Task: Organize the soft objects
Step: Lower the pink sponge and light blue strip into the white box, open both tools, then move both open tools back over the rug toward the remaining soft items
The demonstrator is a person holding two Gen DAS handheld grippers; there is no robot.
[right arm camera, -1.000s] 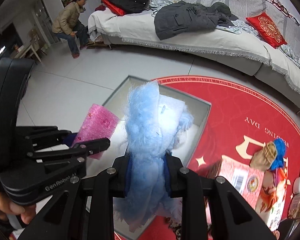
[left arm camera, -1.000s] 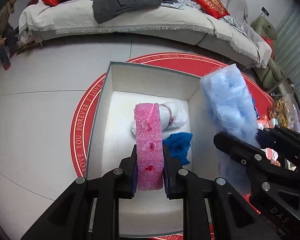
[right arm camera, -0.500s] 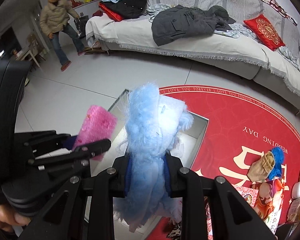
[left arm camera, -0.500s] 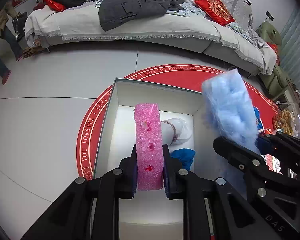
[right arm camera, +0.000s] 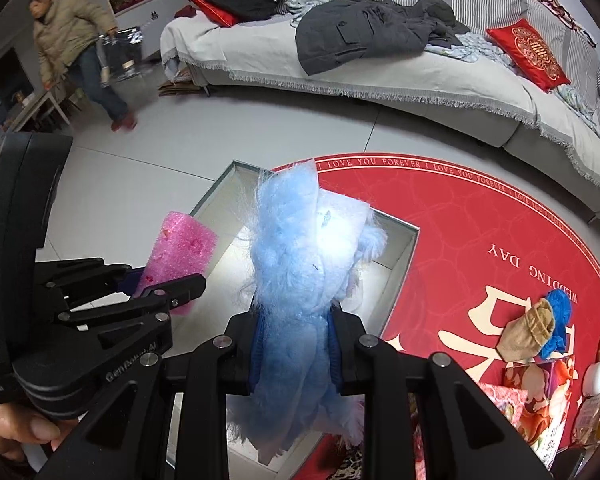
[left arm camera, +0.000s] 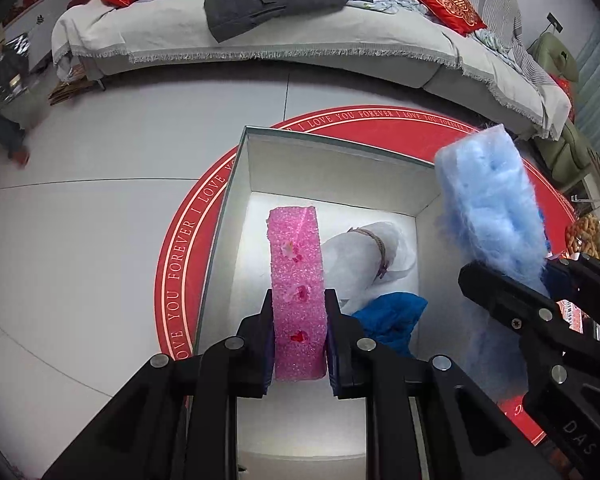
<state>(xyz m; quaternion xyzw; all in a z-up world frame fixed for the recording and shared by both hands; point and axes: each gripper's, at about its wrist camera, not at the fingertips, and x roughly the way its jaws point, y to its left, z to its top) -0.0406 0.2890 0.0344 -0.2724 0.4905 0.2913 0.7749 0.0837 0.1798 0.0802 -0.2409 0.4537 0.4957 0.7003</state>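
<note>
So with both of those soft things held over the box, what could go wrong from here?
1. The pink sponge and the fluffy blue piece hang close together over the open box, so the two grippers could bump.
2. The blue piece hangs near the box's right wall and might drop outside onto the red rug.
3. A white bundle and blue cloth already lie inside, so space is tighter.

Grey tiled floor [left arm camera: 80, 152], round red rug [right arm camera: 480, 248], grey sofa [right arm camera: 380, 68].
</note>
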